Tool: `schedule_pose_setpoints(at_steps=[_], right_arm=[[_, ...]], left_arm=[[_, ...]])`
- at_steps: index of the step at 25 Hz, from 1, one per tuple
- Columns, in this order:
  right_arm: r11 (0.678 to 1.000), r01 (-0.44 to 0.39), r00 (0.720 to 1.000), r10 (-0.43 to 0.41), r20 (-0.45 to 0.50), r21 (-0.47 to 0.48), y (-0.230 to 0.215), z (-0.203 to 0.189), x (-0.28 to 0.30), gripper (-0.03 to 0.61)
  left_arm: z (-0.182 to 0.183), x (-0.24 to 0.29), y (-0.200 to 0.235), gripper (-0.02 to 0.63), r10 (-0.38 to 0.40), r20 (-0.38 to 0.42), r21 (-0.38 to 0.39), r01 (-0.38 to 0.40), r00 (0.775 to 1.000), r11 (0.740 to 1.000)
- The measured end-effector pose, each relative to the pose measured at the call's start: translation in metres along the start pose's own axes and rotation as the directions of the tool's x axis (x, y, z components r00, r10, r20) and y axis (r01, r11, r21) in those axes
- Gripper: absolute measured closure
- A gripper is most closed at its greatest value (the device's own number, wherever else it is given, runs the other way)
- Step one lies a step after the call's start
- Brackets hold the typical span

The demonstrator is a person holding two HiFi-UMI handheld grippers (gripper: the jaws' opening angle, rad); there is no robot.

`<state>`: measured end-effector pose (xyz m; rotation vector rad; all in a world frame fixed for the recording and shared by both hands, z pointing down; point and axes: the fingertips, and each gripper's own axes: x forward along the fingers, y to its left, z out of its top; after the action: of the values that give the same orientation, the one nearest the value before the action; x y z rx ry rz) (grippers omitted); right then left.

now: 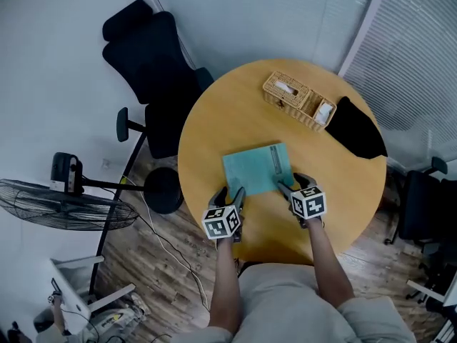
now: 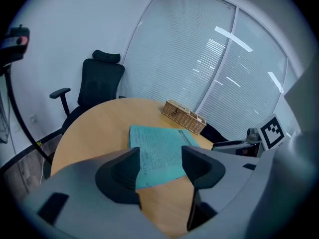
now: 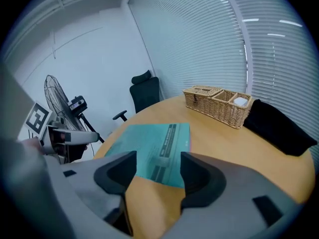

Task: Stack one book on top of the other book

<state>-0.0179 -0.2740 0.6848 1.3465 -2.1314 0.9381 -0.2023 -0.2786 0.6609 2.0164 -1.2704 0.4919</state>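
Note:
A teal book (image 1: 257,168) lies flat near the middle of the round wooden table (image 1: 214,120); only this one cover shows, and I cannot tell whether another book lies under it. My left gripper (image 1: 233,197) hovers just off the book's near-left corner, and my right gripper (image 1: 291,187) just off its near-right corner. Both stand open with nothing between the fingers. In the left gripper view the book (image 2: 158,153) shows beyond the spread jaws of the left gripper (image 2: 160,157). The right gripper view shows the book (image 3: 152,148) past the right gripper (image 3: 158,162).
A wicker basket (image 1: 298,100) with two compartments stands at the table's far side, a black cloth bundle (image 1: 359,127) beside it at the right edge. A black office chair (image 1: 153,70) is at the left, a floor fan (image 1: 61,206) lower left, another chair (image 1: 425,206) at the right.

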Motion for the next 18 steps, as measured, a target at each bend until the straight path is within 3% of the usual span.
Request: schedule_pose_setpoints(at_steps=[7,18], right_arm=[[0.998,-0.047,0.998,0.049,0.046,-0.053,0.02,-0.006,-0.027,0.298],[0.995,-0.075,0.987,0.083,0.14,-0.06,0.032,-0.015,-0.064,0.298]], left_arm=[[-0.012,-0.034,-0.022,0.336,0.008,0.044,0.031,-0.01,0.999,0.999],[-0.02,-0.073,-0.042,0.336,0.033,0.126,0.035,-0.038,0.991,0.999]])
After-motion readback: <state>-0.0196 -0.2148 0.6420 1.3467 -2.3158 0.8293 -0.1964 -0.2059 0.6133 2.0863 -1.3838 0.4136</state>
